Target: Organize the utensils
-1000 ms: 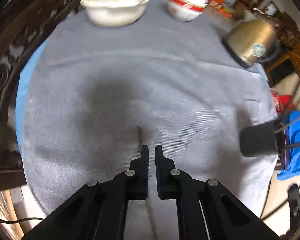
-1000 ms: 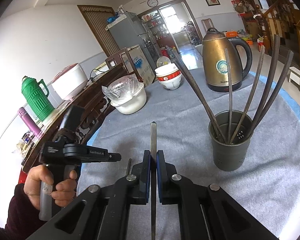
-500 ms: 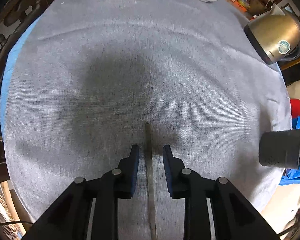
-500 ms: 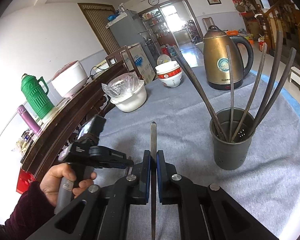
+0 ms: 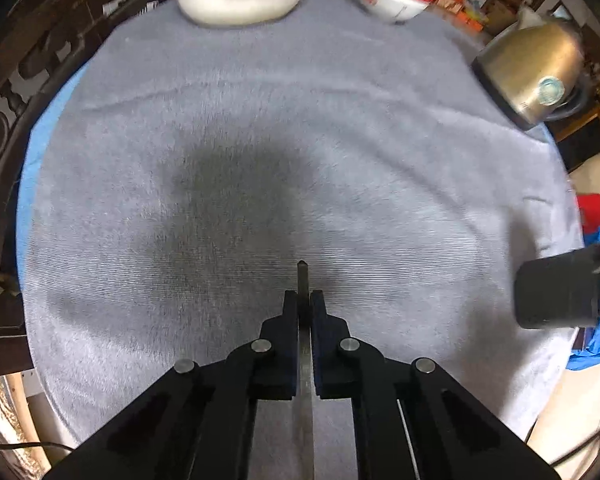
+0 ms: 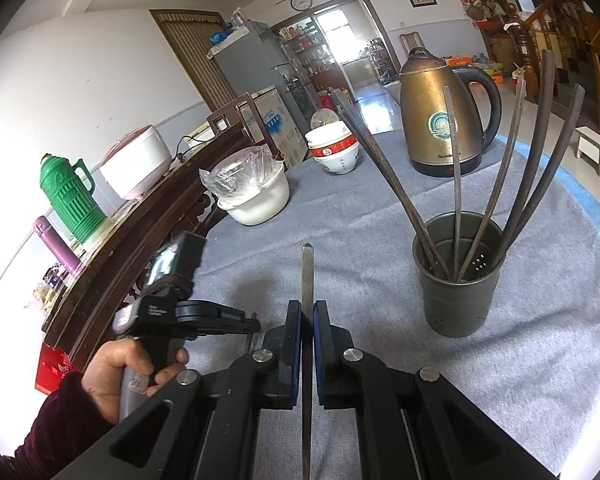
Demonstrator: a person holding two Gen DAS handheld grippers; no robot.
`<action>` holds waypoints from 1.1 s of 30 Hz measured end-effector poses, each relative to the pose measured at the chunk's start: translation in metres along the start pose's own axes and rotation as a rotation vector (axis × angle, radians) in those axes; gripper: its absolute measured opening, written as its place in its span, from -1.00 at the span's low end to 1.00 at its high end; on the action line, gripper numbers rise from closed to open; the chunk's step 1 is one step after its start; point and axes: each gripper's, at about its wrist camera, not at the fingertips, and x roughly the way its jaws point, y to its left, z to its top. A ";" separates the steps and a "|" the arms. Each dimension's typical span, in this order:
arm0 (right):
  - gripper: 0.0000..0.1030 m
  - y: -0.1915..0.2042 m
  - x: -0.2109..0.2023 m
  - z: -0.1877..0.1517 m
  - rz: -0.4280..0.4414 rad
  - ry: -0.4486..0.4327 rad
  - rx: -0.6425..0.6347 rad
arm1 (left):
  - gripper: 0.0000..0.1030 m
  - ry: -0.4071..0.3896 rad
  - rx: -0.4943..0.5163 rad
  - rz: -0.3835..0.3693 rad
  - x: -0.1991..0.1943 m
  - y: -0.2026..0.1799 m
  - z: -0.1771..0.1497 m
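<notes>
Left chopstick: a thin grey metal chopstick (image 5: 303, 280) is pinched between the black fingers of the left gripper (image 5: 304, 300), its tip poking out just past them over the grey woven tablecloth (image 5: 260, 140).
Right chopstick: a second grey metal chopstick (image 6: 307, 276) is clamped in the right gripper (image 6: 307, 310), jaws pressed onto it, tip pointing forward and up.
Holder: a dark grey perforated metal cup (image 6: 458, 276) stands upright on the cloth to the right gripper's front right, with several dark chopsticks (image 6: 456, 160) fanned out of it.
Left hand: a hand in a dark red sleeve (image 6: 120, 368) grips the left tool's handle.
Far side: a brass-coloured electric kettle (image 6: 440, 112), stacked red-and-white bowls (image 6: 336, 152) and a white pot covered with clear plastic (image 6: 256, 196) stand along the table's far part.
</notes>
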 end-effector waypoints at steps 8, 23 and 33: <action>-0.88 0.003 -0.010 0.002 0.004 -0.033 -0.002 | -0.89 -0.165 0.051 -0.078 -0.082 -0.013 -0.019; -0.88 -0.014 -0.076 0.022 -0.008 -0.260 0.041 | -0.89 -0.439 0.169 -0.134 -0.186 -0.066 -0.035; -0.88 -0.046 -0.125 0.045 -0.055 -0.404 0.099 | -0.89 -0.520 0.252 -0.160 -0.220 -0.108 -0.046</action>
